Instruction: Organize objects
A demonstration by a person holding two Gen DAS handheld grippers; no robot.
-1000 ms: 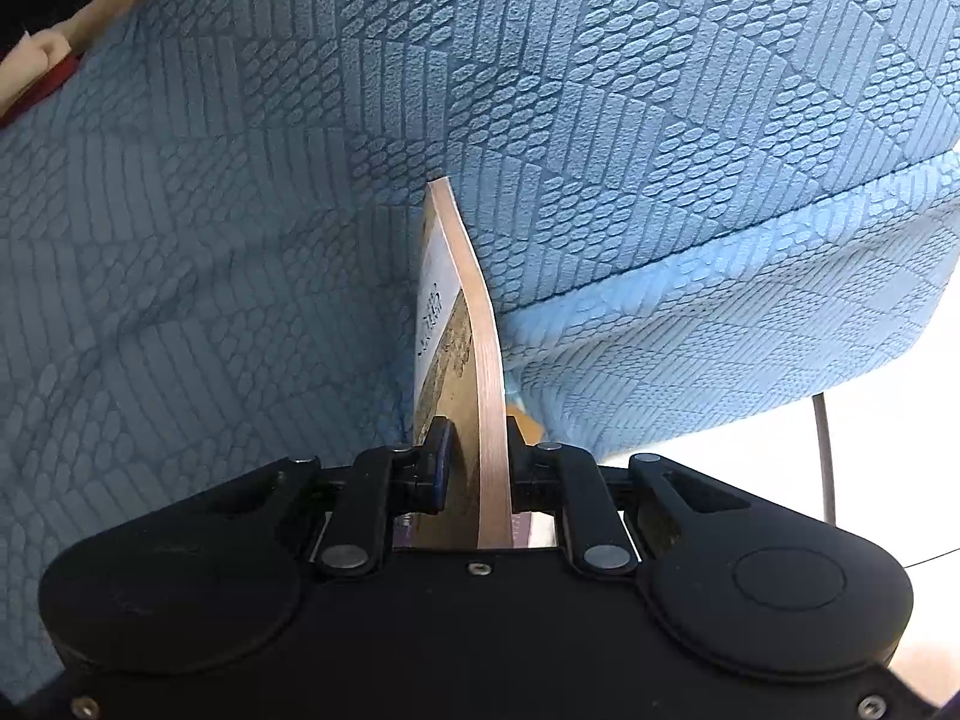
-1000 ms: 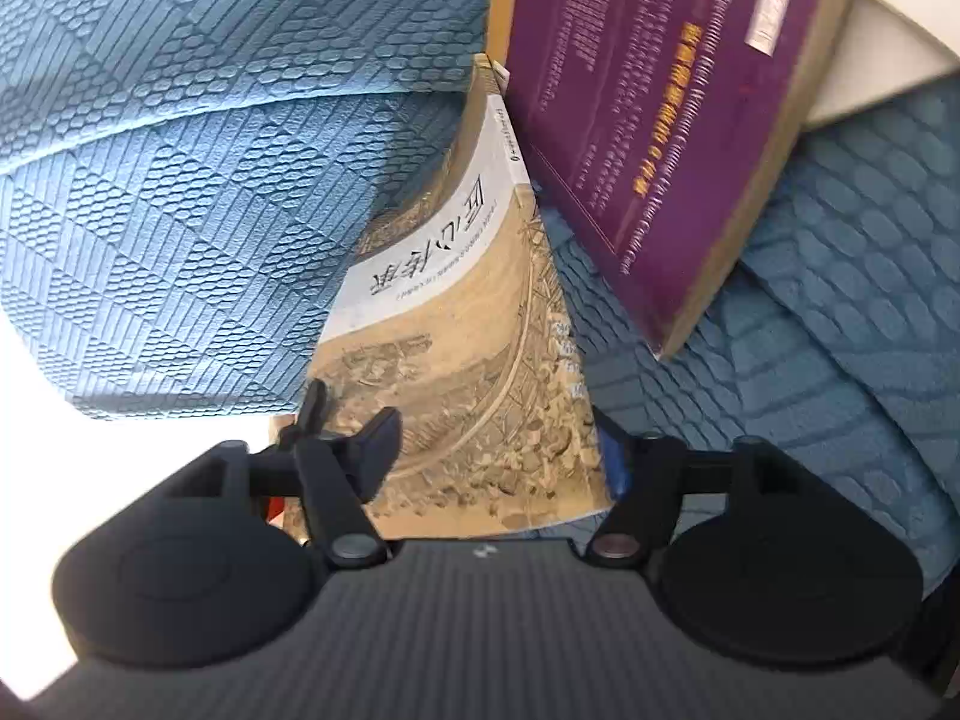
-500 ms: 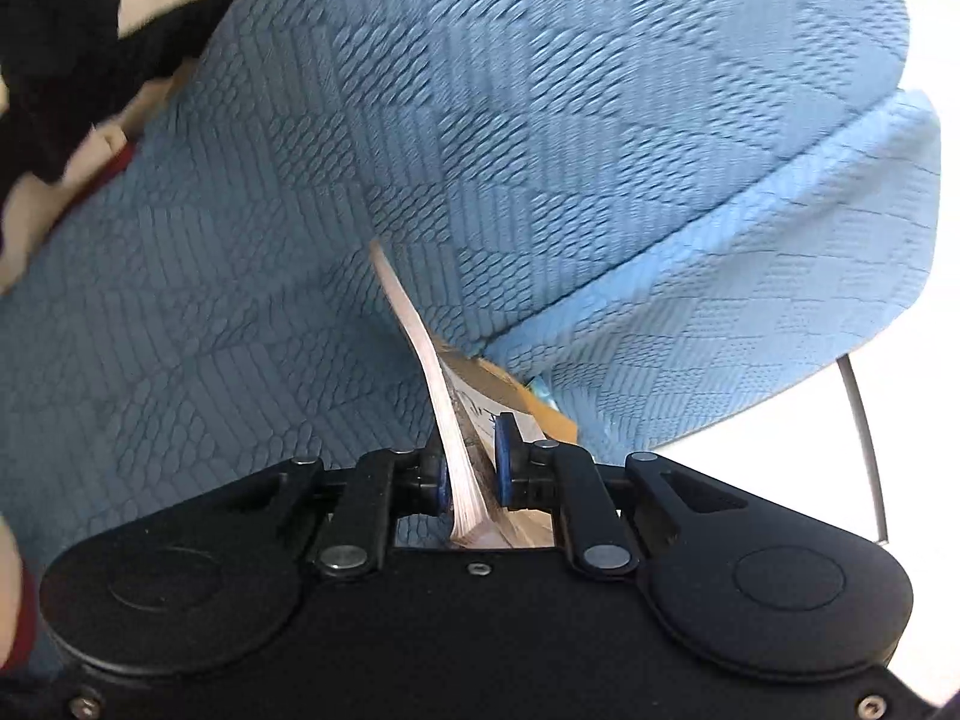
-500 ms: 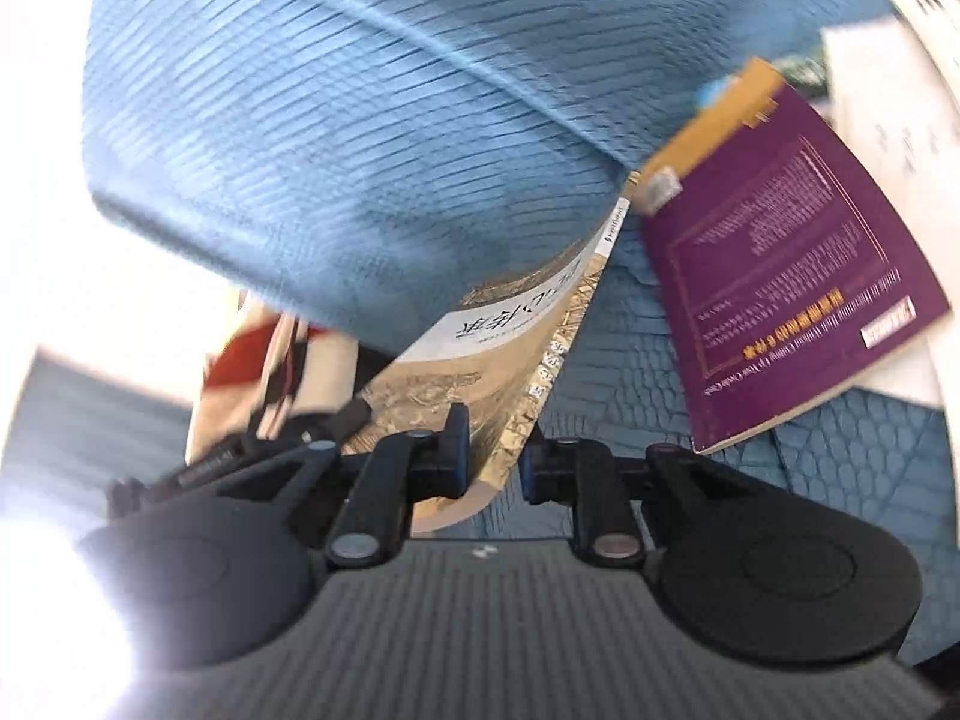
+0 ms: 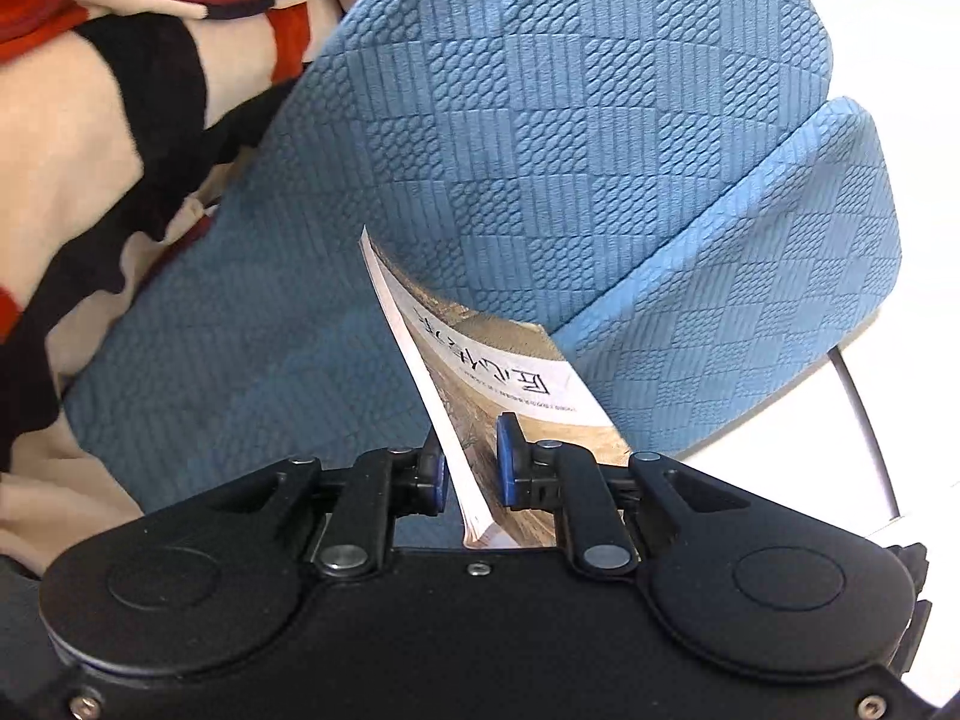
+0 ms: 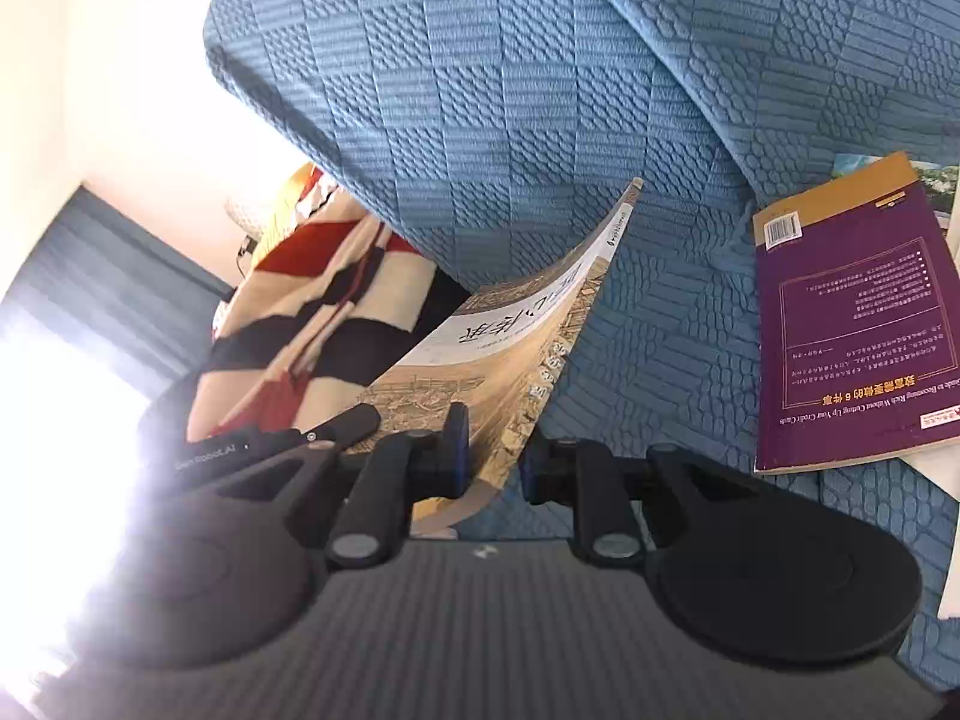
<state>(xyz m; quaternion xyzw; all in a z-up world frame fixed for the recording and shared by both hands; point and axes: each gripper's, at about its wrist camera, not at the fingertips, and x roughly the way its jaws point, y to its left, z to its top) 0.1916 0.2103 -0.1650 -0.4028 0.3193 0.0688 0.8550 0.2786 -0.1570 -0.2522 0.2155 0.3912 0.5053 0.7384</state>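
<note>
tan paperback (image 6: 516, 348) up off the blue sofa seat (image 6: 660, 330), bowing between my two grips | left gripper (image 5: 470, 474) and right gripper (image 6: 491, 456) both clamped on it | step: carrying it | next, I'd guess: stack it on the purple book (image 6: 852, 324), squared, both letting go together
</note>
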